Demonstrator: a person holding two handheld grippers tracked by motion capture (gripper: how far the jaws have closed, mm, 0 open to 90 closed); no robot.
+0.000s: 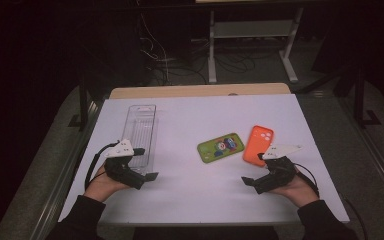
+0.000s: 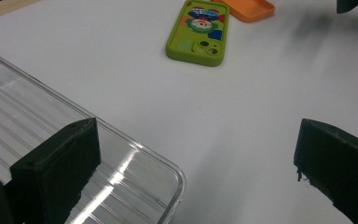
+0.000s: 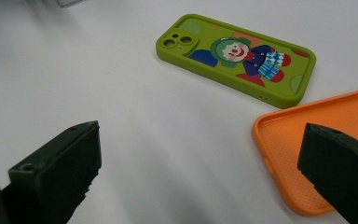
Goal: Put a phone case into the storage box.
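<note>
On the white table lie a green phone case with a clown picture (image 1: 220,147) and, to its right, an orange phone case (image 1: 257,144). A long clear plastic tray (image 1: 142,132) sits at the left. My left gripper (image 1: 147,164) rests open at the tray's near end, one jaw over the tray's corner (image 2: 121,158). Nothing is between its jaws (image 2: 198,140). My right gripper (image 1: 254,170) stands open just before the orange case (image 3: 289,149), one jaw over that case's edge. The green case (image 3: 235,56) lies ahead of it, picture side up. Neither gripper (image 3: 200,140) holds anything.
The table (image 1: 195,200) has a wooden strip along its far edge (image 1: 200,91). Beyond it the floor is dark, with cables and a white table frame (image 1: 250,30). Bare table surface lies between the two grippers.
</note>
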